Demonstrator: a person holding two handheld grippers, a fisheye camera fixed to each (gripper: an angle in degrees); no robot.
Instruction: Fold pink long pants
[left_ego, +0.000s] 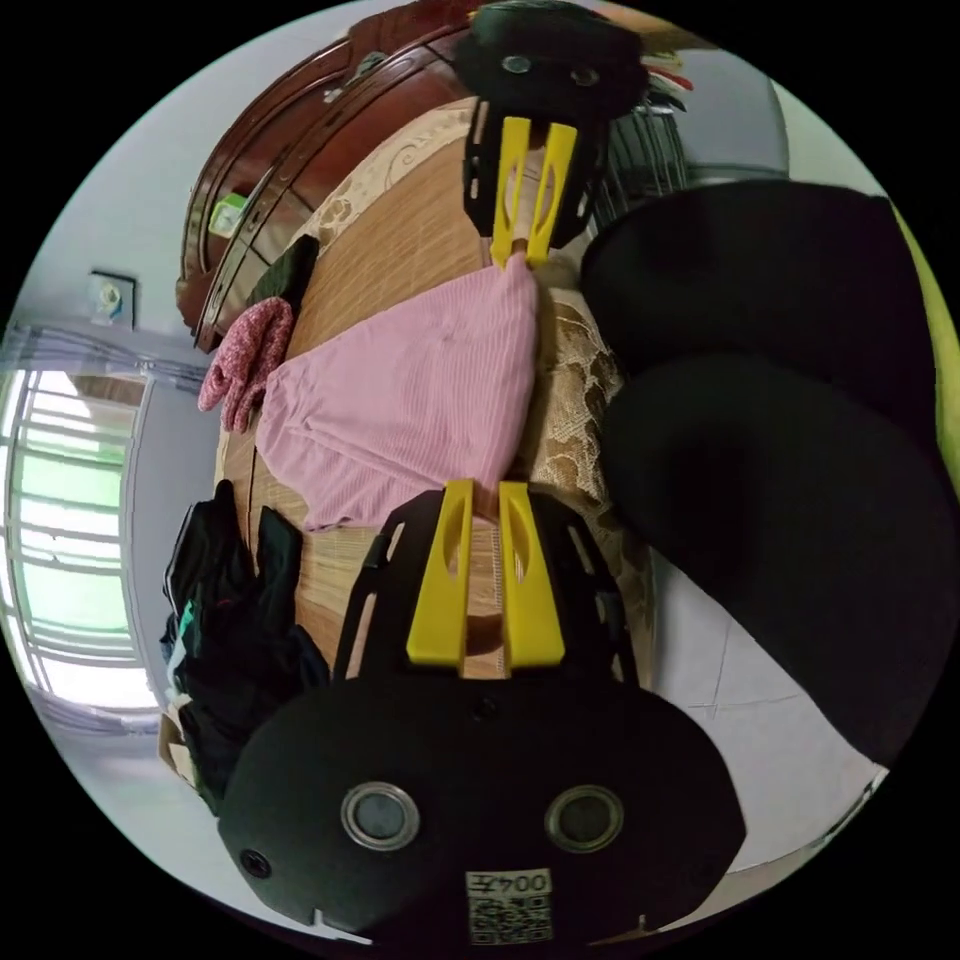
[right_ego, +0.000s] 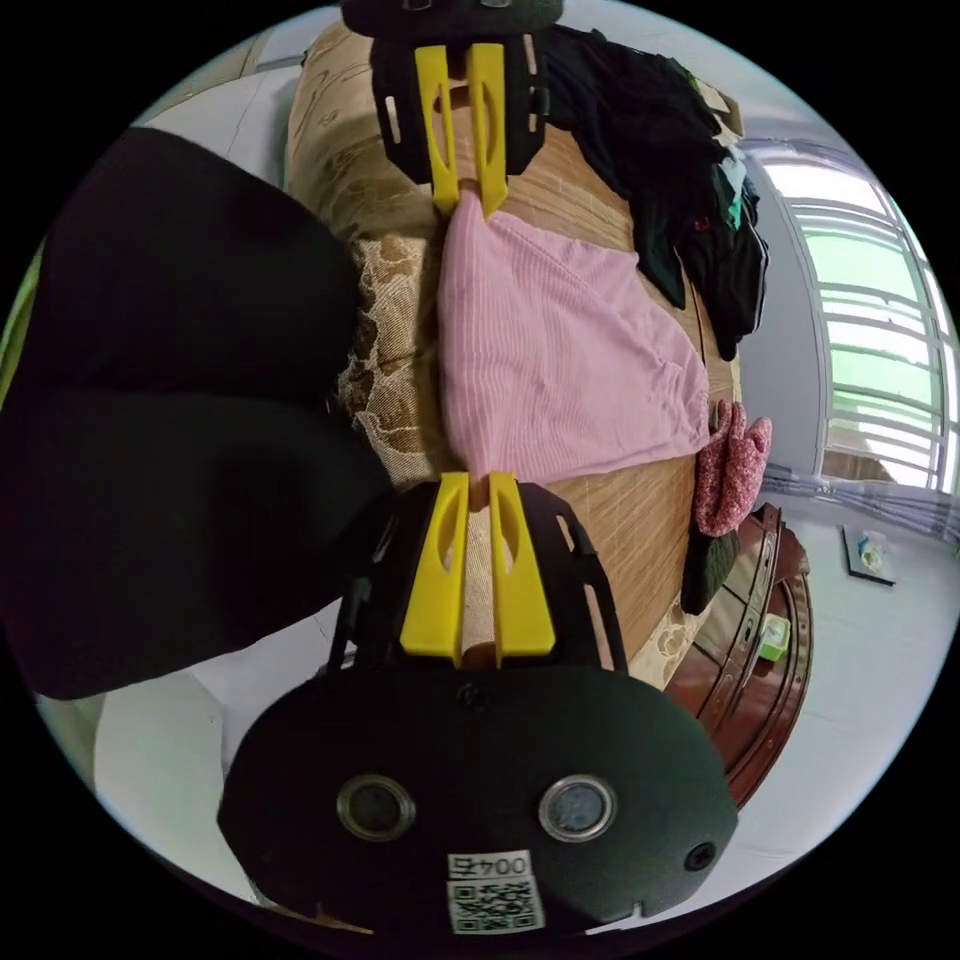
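In the left gripper view, one pair of pink pants (left_ego: 410, 400) lies on the bed's bamboo mat (left_ego: 400, 240), two grippers pinching its near edge: left gripper (left_ego: 485, 490) and right gripper (left_ego: 522, 258), each nearly closed on fabric. In the right gripper view, the same two grippers clamp the pants' corners, with one dark clothes pile (right_ego: 680, 190) and one reddish knit garment (right_ego: 730, 470) beyond.

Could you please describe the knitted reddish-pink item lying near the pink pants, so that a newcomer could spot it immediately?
Start at the bamboo mat covering the bed, where the pink pants lie spread between the two claws. Just past their far edge, toward the dark wooden headboard, lies the small knitted item. Its mottled deep pink and fuzzy texture set it apart from the pale ribbed pants and the black garment beside it.
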